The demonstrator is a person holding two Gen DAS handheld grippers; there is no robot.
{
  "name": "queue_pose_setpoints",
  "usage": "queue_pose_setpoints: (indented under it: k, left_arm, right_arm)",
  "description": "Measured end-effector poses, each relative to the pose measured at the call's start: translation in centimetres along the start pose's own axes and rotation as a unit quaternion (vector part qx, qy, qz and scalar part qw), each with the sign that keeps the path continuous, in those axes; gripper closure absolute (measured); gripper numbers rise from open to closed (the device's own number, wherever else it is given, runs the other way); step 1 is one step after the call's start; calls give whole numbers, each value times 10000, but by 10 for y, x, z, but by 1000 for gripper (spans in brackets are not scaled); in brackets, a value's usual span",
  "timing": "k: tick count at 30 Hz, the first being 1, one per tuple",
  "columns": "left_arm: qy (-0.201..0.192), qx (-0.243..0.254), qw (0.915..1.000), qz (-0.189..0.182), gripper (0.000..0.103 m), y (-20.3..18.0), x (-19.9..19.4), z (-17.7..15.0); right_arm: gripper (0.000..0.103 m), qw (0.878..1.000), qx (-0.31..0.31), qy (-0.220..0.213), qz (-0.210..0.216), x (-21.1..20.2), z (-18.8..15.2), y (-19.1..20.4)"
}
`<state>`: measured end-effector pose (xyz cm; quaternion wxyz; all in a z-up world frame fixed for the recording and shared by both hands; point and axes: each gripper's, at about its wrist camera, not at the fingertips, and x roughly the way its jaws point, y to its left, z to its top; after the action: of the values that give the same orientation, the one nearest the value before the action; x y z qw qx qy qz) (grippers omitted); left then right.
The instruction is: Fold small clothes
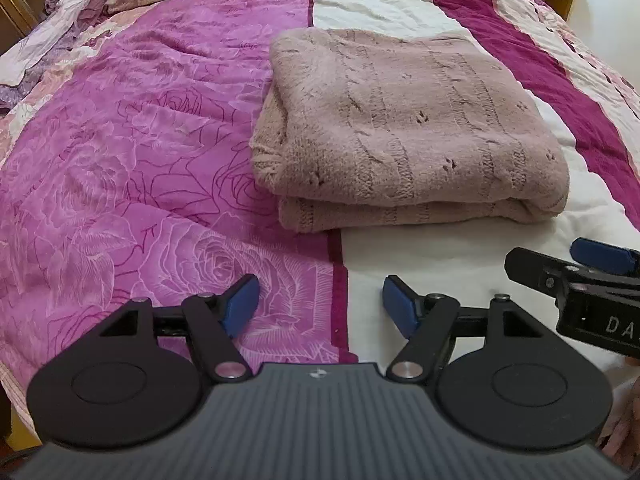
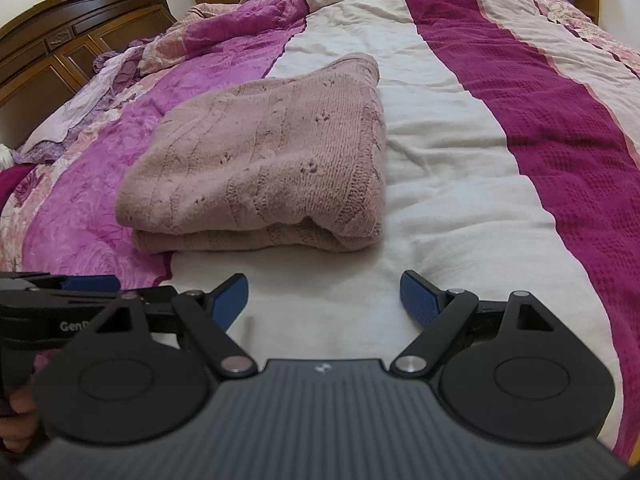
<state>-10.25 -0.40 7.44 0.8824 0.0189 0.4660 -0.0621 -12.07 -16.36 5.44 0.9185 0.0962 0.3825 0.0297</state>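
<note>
A dusty-pink knitted sweater (image 1: 404,128) lies folded in a thick rectangle on the bed, with its folded edge toward me. It also shows in the right wrist view (image 2: 264,168). My left gripper (image 1: 320,304) is open and empty, low over the bedspread a little short of the sweater. My right gripper (image 2: 324,300) is open and empty too, over the white stripe just in front of the sweater's right corner. Each gripper shows at the edge of the other's view: the right one (image 1: 576,268), the left one (image 2: 60,292).
The bedspread has a pink rose-print panel (image 1: 140,152), a white stripe (image 2: 440,184) and a dark magenta stripe (image 2: 560,152). Crumpled bedding (image 2: 100,92) lies at the left by a dark wooden headboard (image 2: 60,44).
</note>
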Motion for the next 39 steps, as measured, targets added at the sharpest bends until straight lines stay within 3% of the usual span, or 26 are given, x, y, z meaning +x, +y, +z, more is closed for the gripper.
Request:
queue_pose_setpoints:
  k: [39]
  left_arm:
    - [-40,-12,10000,44,28,-1,1,-1]
  right_arm:
    - [18,10000,-15,10,-15,0,0,1]
